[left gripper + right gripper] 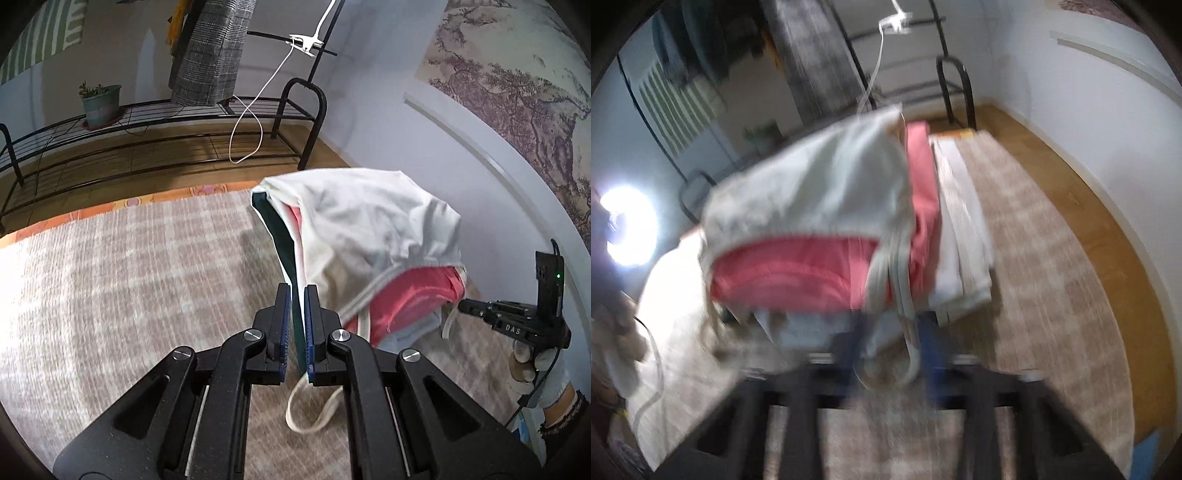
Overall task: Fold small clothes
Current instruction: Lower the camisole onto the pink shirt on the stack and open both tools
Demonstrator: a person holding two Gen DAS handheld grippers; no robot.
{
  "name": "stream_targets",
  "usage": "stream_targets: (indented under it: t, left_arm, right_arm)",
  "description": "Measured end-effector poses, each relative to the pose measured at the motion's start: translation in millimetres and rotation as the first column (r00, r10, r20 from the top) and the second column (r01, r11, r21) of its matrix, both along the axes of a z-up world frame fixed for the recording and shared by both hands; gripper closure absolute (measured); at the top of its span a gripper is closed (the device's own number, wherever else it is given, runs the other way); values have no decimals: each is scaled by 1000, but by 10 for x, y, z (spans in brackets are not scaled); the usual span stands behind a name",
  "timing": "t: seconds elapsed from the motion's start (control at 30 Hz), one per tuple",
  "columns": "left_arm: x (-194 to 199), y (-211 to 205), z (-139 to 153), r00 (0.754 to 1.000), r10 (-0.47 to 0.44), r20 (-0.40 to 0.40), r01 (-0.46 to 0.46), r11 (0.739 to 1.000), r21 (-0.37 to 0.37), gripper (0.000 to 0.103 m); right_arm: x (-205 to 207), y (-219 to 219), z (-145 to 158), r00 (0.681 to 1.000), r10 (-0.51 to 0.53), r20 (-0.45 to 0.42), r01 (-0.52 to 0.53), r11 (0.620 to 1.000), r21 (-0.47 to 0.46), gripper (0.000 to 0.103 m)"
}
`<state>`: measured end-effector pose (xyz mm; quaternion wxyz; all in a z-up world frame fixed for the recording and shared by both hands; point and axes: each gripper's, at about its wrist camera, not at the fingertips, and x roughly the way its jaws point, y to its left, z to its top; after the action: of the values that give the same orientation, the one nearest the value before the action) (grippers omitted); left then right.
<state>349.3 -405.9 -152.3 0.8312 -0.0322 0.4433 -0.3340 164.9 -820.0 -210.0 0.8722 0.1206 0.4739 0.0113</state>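
Here the small garment (369, 236) hung above the rug (129, 266), stretched sideways between the two claws — the left claw (297, 295) clenched on its near edge, the right claw (886, 332) apparently clamping the drawstring end, though blur made that uncertain.

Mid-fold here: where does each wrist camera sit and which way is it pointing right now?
Left wrist: rides the left gripper, facing across the plaid mat toward a black metal rack; its pads pinch the white-and-pink garment; the right gripper and gloved right hand show at right.
Right wrist: rides the right gripper, blurred, facing the garment up close, with folded clothes beyond; its grip is unclear.
Shared: the garment, mat and rack.
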Motion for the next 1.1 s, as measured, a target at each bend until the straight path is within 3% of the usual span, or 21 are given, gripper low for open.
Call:
stream_targets:
  t: [0.1,0.27,0.33,0.4,0.47,0.5,0.53,0.7,0.77,0.87,0.93,0.97,1.03,1.1]
  left_arm:
    - [-86,-9,40,1000,-16,14,16,1000,10,99]
    - [-167,8,120,999,-18,29,18,1000,14,99]
    - [-198,27,157,999,-16,30,16,1000,10,99]
    - [-220,40,180,999,-17,31,17,1000,9,99]
    - [-253,50,195,999,-19,34,19,1000,10,99]
    - [-270,58,196,999,-20,33,20,1000,11,99]
    - [-285,66,192,999,-21,30,21,1000,11,99]
    - [-311,80,154,999,-24,26,23,999,26,99]
    - [-313,86,140,999,-27,27,27,999,29,99]
    - [-295,77,104,999,-34,18,33,999,33,99]
    - [-284,66,80,999,-38,14,38,999,36,99]
    - [-279,65,69,999,-38,14,38,999,38,99]
    - [-269,63,51,999,-36,11,35,999,41,99]
    - [-257,64,40,999,-34,10,33,999,41,99]
  right_arm:
    - [-108,37,133,1000,-1,12,2,999,-42,103]
    - [-444,-80,593,991,14,134,-19,999,39,103]
    - [-515,-105,634,991,19,136,-28,997,67,103]
    - [-526,-50,594,995,22,102,-22,1000,-2,103]
    - [-484,-24,535,996,4,92,-2,1000,-21,92]
    - [-457,-36,509,996,-10,93,11,1000,-7,65]
    - [-431,-64,496,994,-31,103,32,999,-3,52]
    - [-213,-211,305,984,-140,111,139,990,20,65]
    - [-111,-249,311,976,-158,153,152,987,50,65]
    - [115,-245,332,970,-140,199,129,989,69,65]
    - [262,-210,278,978,-110,175,102,993,58,66]
    - [323,-185,242,981,-101,166,94,995,46,69]
    - [384,-134,210,984,-83,155,77,996,43,95]
    - [372,-70,234,988,-53,142,44,997,66,96]
